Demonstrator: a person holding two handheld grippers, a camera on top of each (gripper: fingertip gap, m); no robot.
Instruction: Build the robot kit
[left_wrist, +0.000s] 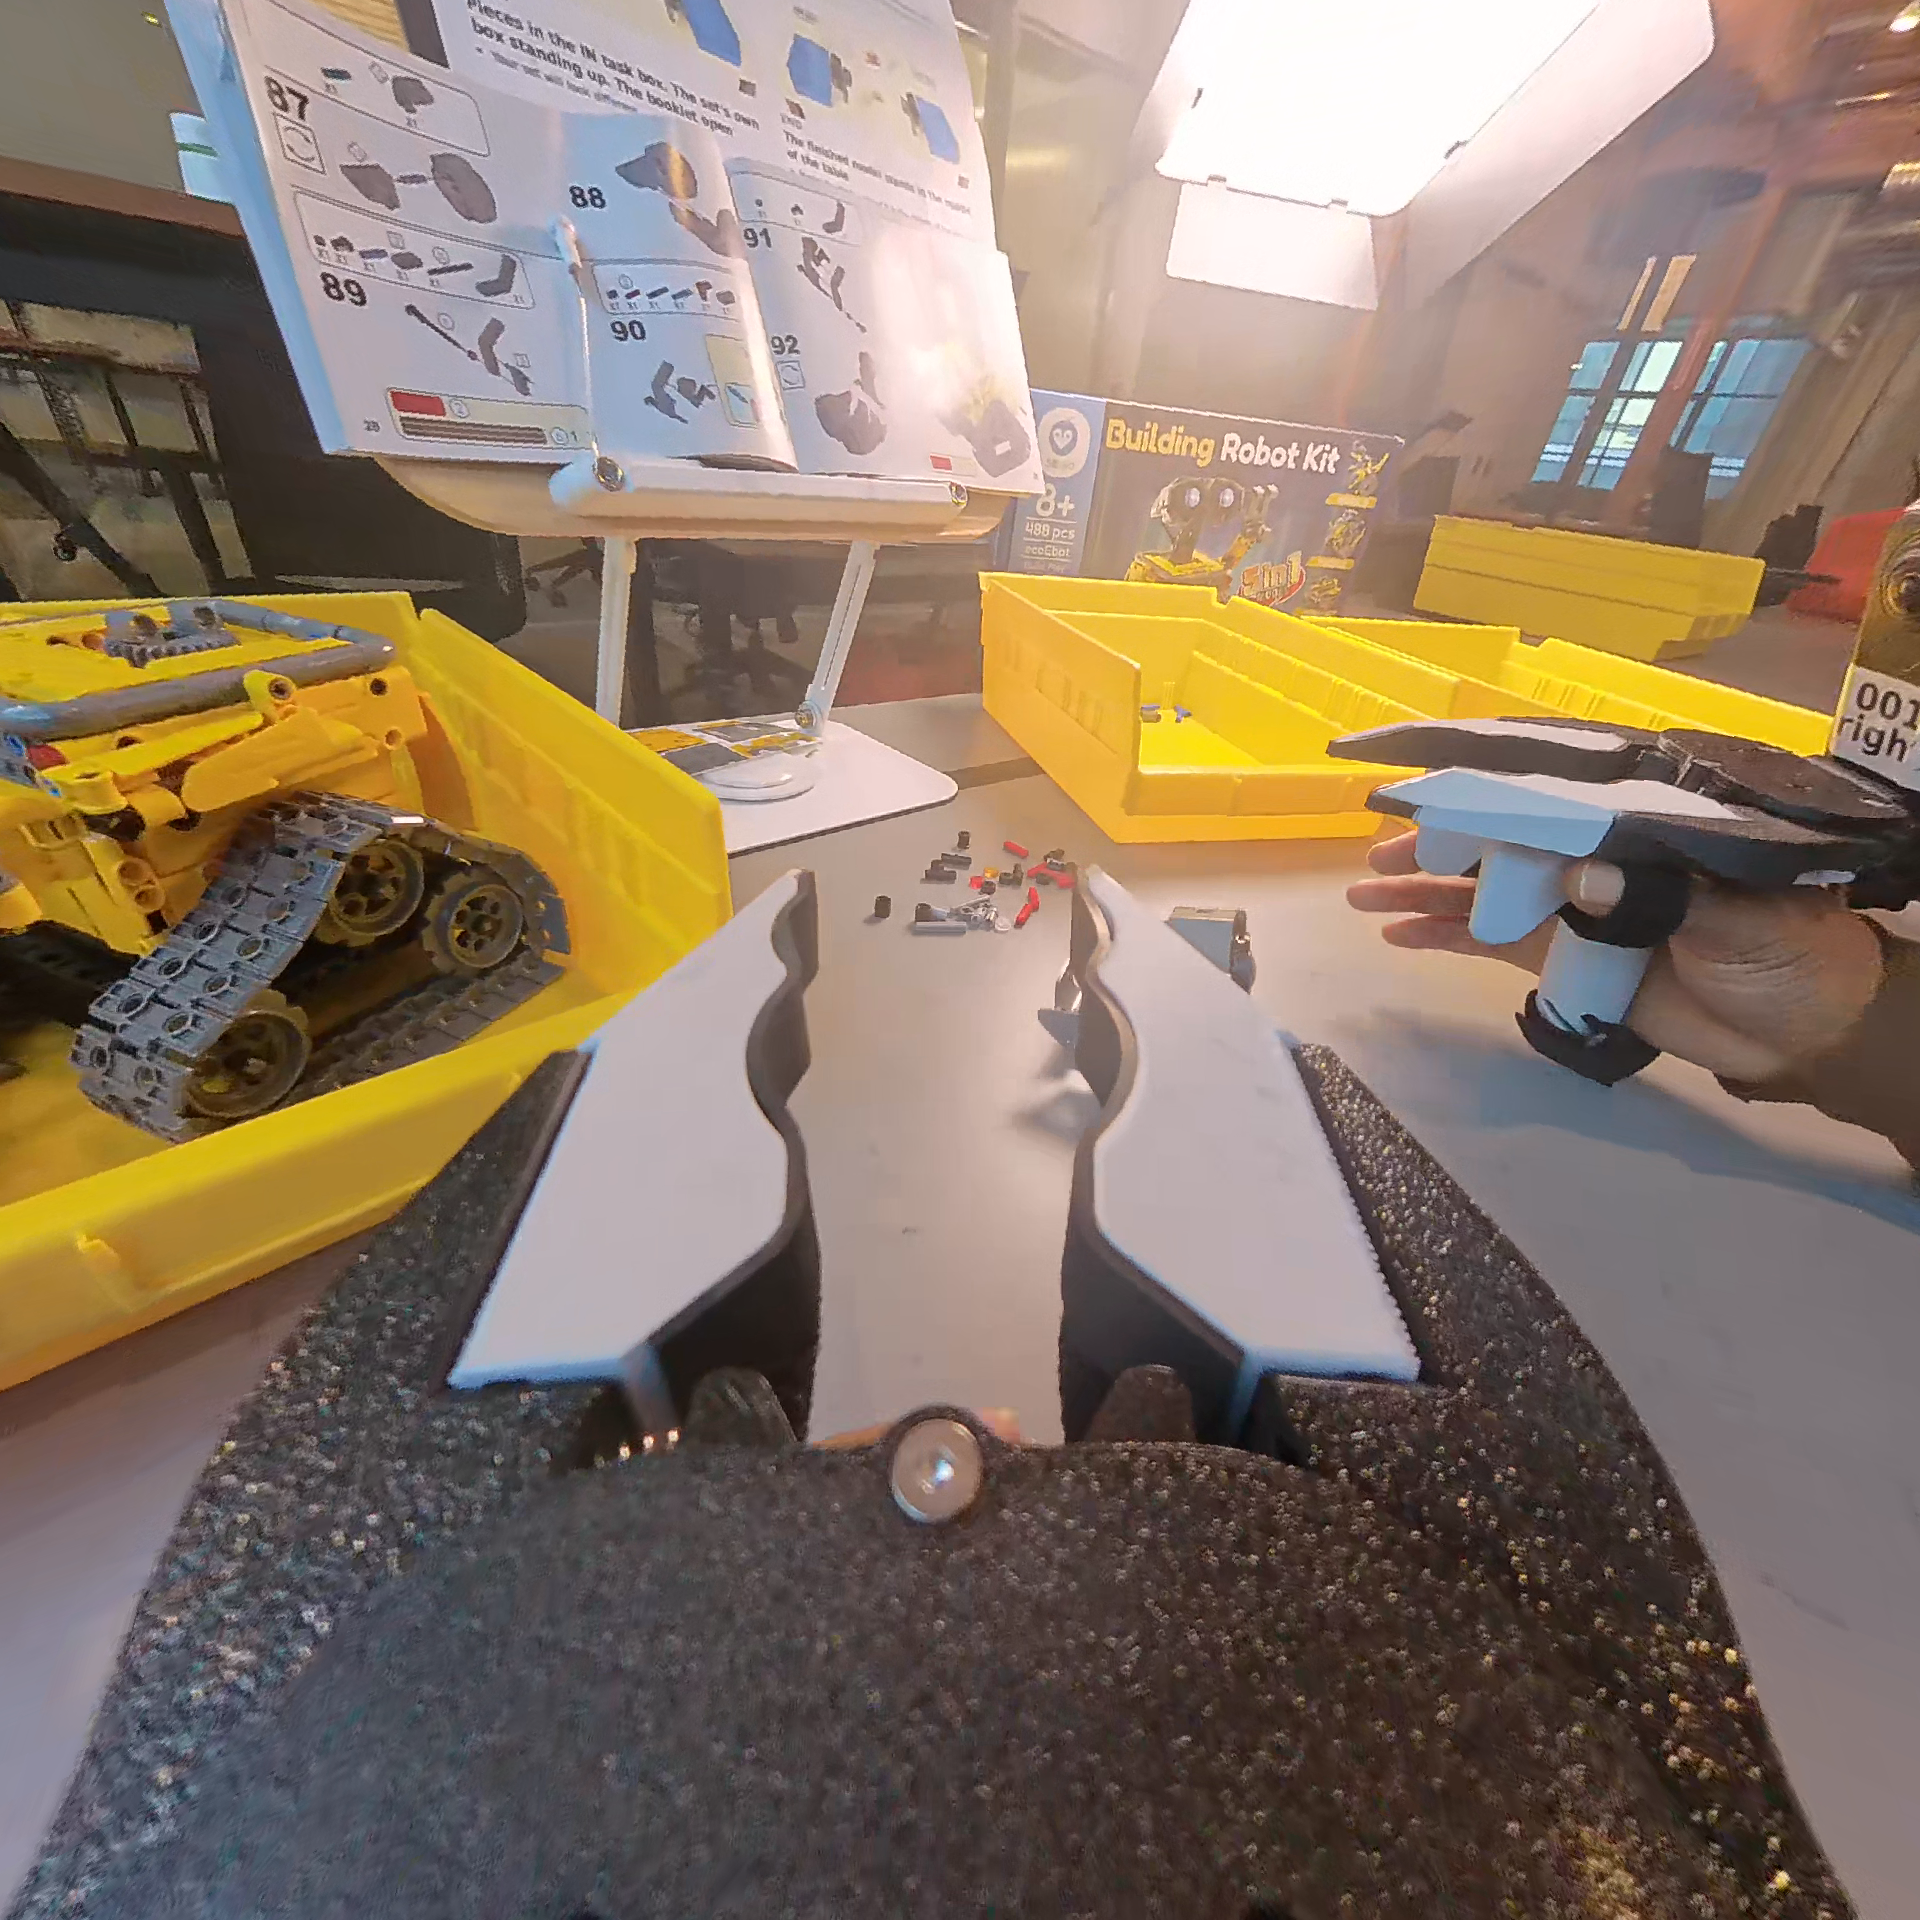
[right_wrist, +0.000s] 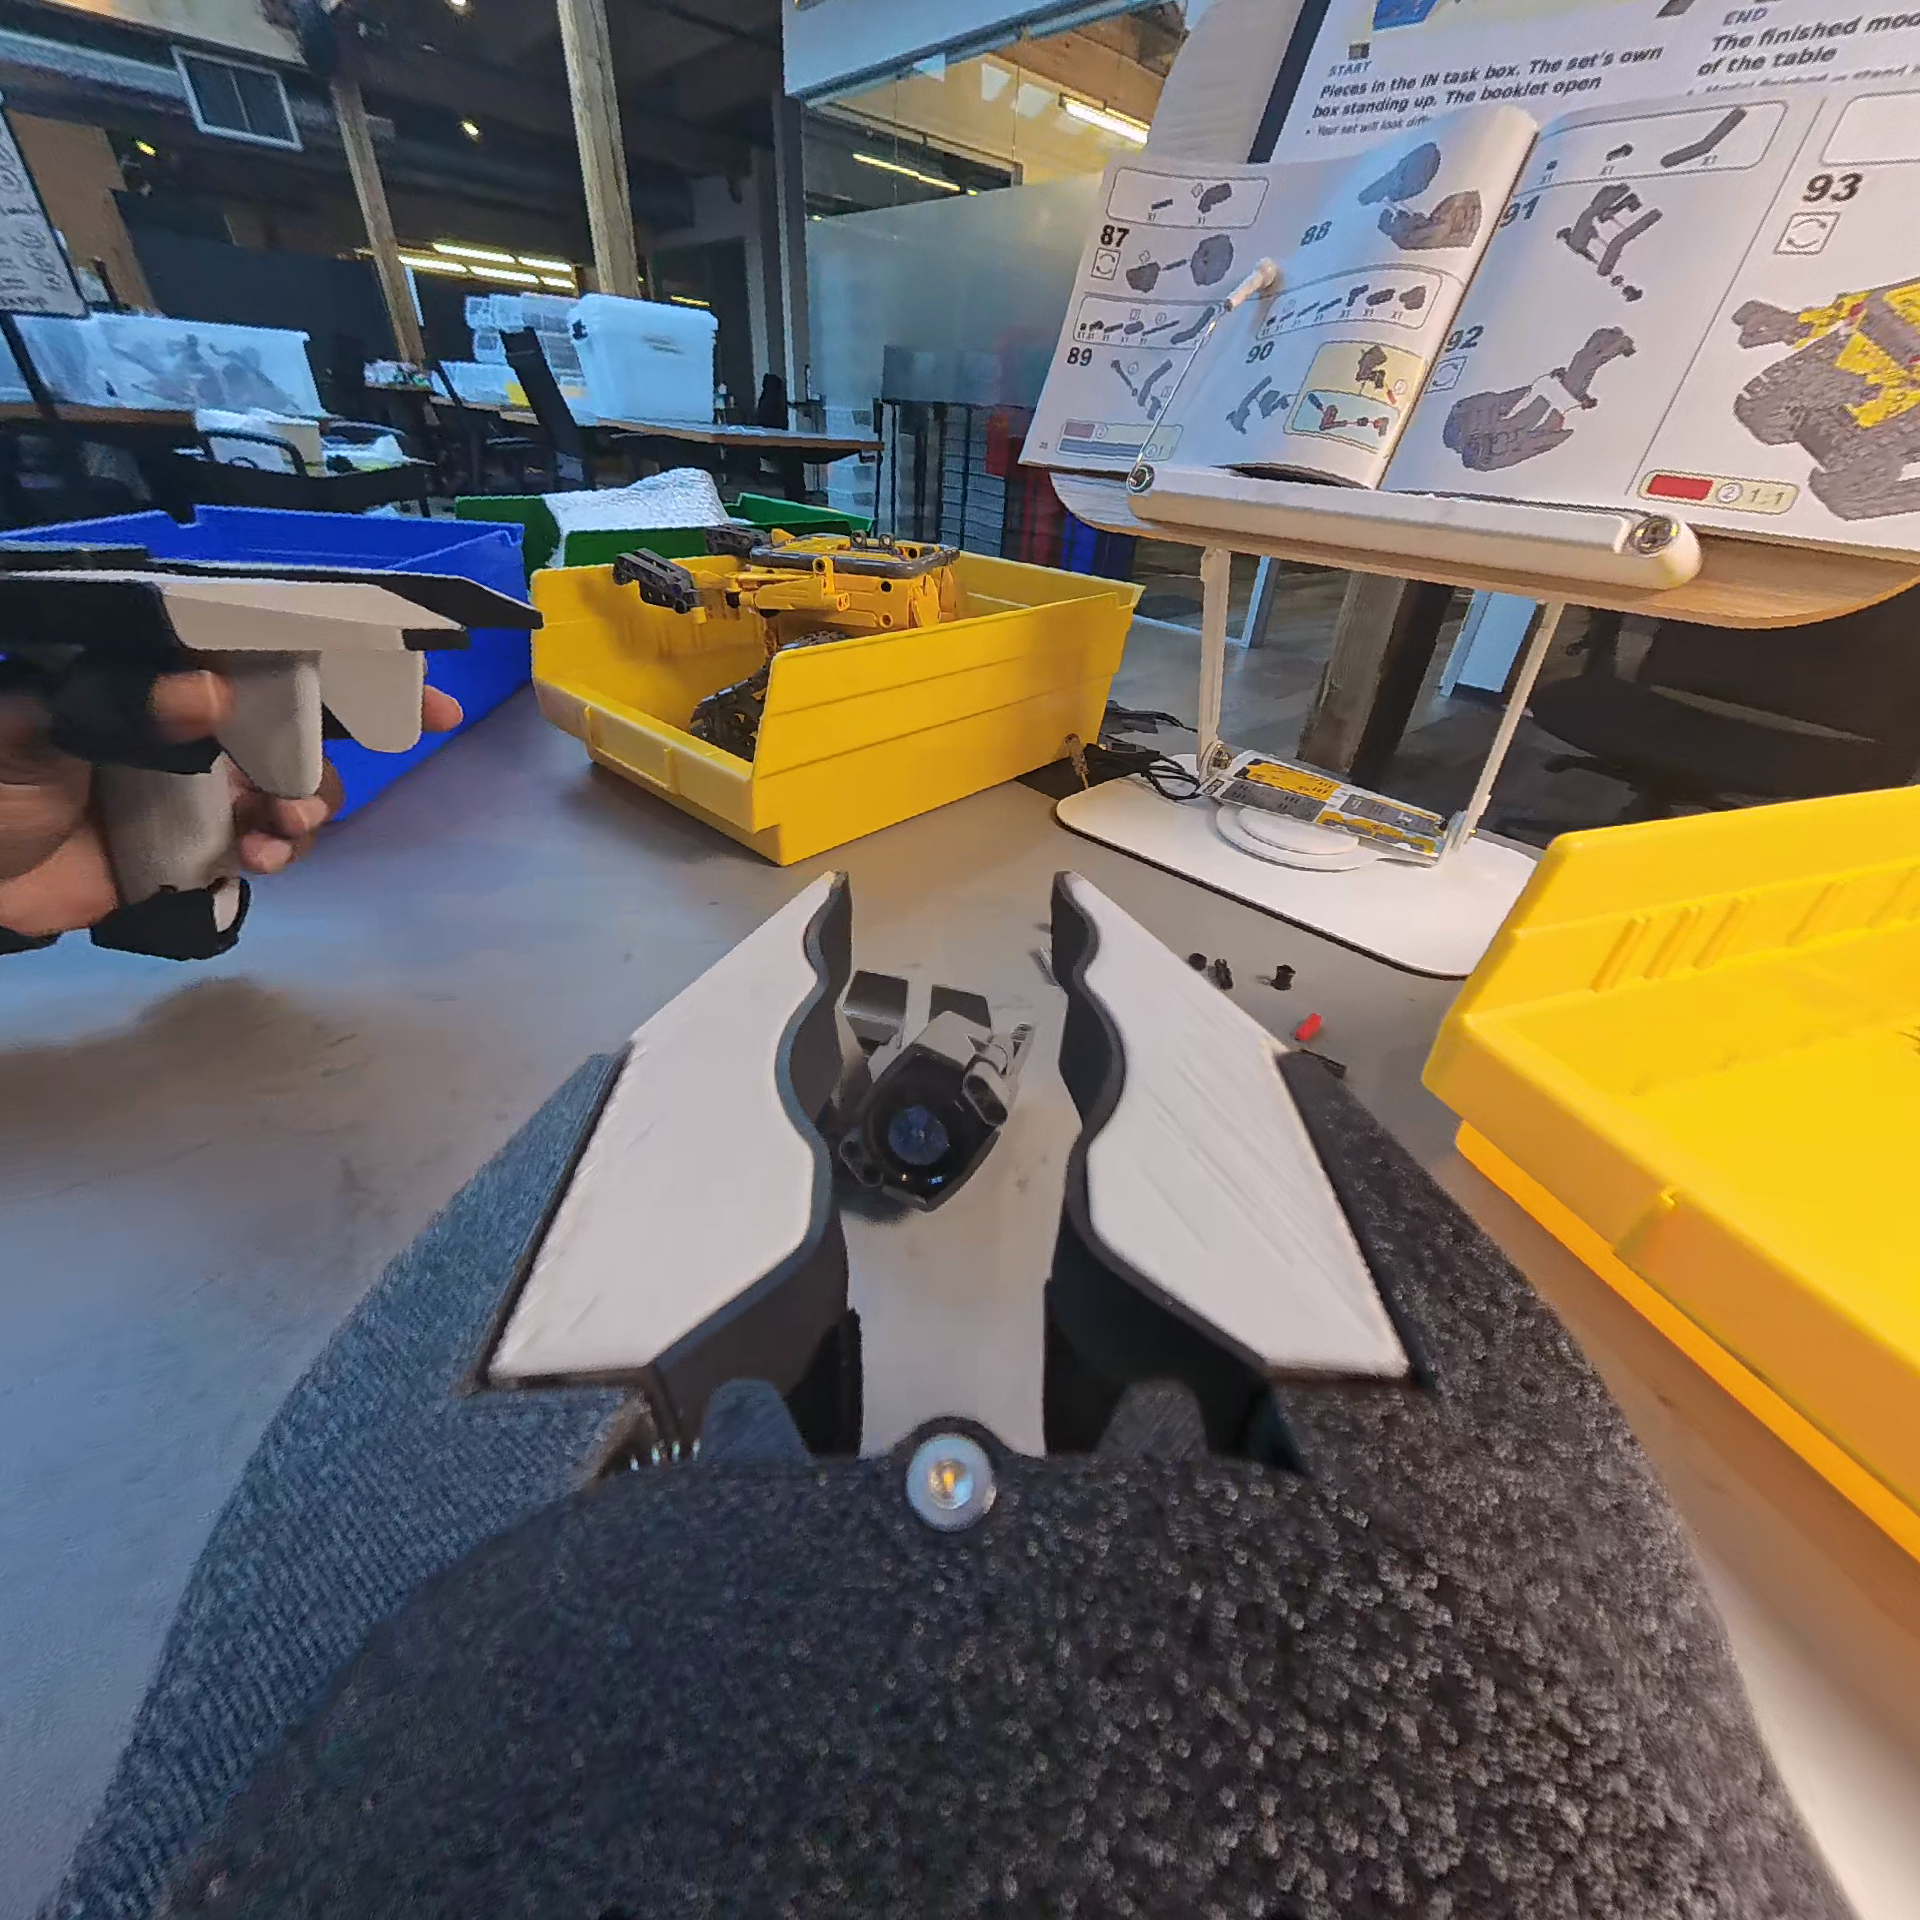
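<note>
1. Landmark: the book stand (left_wrist: 727, 499), holding an open instruction booklet (left_wrist: 582, 260) at the back of the grey table (left_wrist: 1558, 1351).
2. Far left of the stand: yellow bin (left_wrist: 582, 790) with a tracked yellow toy vehicle (left_wrist: 239, 810) lying inside it. Built from many clipped plastic parts; probably light but could shed pieces if squeezed hard. The frame or chassis looks a safer hold than the tracks.
3. Left gripper (left_wrist: 940, 894): in front of the stand, low over the table, fingers spread, holding nothing. Bare table between them.
4. Just beyond its tips, in front of the stand's base: scatter of small loose pieces (left_wrist: 987, 883), black, red and grey. Tiny, hard, likely slippery; a tip pinch one at a time looks best.
5. Right gripper (right_wrist: 951, 894): in front and right of the stand, also spread wide, not closed on anything.
6. Between its fingers on the table: dark grey block part (right_wrist: 920, 1112) with a round lens-like face and pin holes. It sits close to the left finger; contact cannot be told. Rigid, light, chunky plastic; its flat side faces look like the place to grip.
7. Right of the stand: low yellow tray (left_wrist: 1091, 686) with dividers, a couple of blue bits inside; the kit box (left_wrist: 1226, 499) stands behind it.
</note>
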